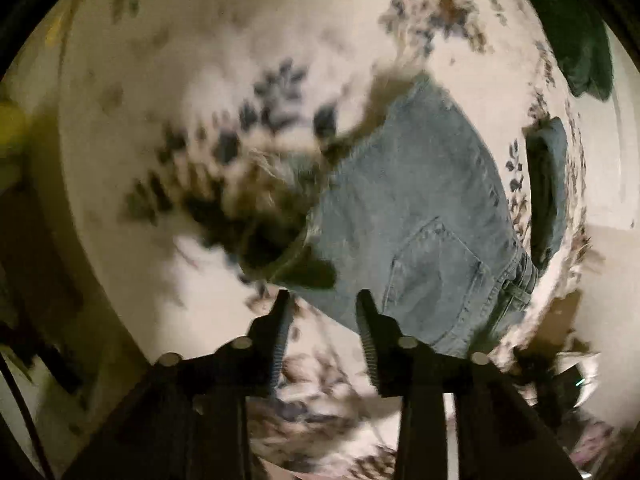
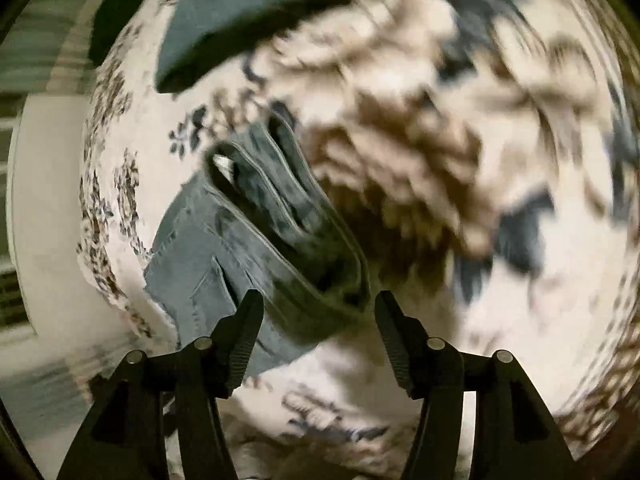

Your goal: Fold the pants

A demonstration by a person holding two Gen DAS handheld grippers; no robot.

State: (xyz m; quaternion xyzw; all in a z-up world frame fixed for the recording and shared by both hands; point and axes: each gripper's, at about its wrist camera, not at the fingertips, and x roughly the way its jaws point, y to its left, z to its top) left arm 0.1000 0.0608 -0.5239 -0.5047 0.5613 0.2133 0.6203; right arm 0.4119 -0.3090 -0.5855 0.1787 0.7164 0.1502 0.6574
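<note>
On floral bedspread point(image 1: 168, 80), folded jeans point(image 1: 412, 208).

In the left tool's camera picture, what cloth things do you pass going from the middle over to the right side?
Folded light blue denim jeans with a back pocket → smaller folded dark blue cloth bundle → dark green cloth at the upper right edge. All lie on the white flowered bedsheet.

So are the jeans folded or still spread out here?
Folded. The jeans show stacked layers at one edge in the right wrist view, and a compact bundle, back pocket up, on the floral bedspread.
</note>
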